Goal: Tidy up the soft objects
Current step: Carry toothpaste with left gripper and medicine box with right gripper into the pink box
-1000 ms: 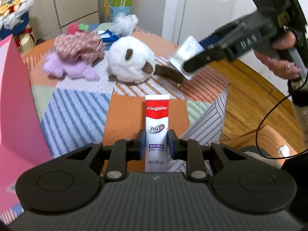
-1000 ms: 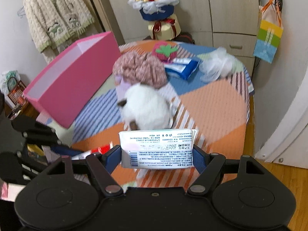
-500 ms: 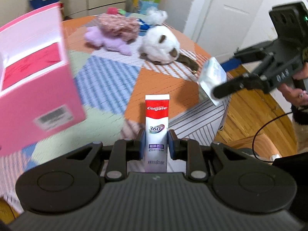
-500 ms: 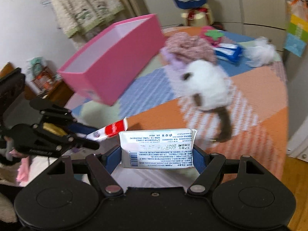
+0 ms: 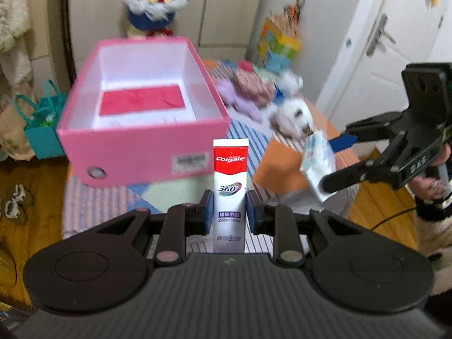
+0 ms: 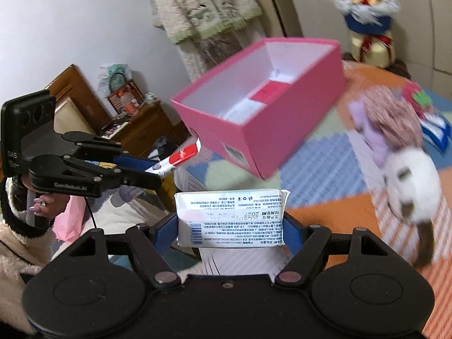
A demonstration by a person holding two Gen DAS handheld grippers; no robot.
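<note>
My left gripper is shut on a Colgate toothpaste tube, held upright in front of the open pink box. My right gripper is shut on a white tissue pack, near side of the pink box. From the left wrist view the right gripper and its tissue pack hang at the right, over the table's edge. Over in the right wrist view, the left gripper with the toothpaste tube is at the left. The box holds only a red sheet.
A white plush animal, a pink floral fabric bundle, a purple plush and a blue packet lie on the patchwork tablecloth behind the box. A person's hand holds the right gripper. A wooden cabinet stands left.
Both grippers have swung left and risen with their loads still gripped. The pink box now sits centred ahead of both, its inside visible; the plush toys have shifted to the right.
</note>
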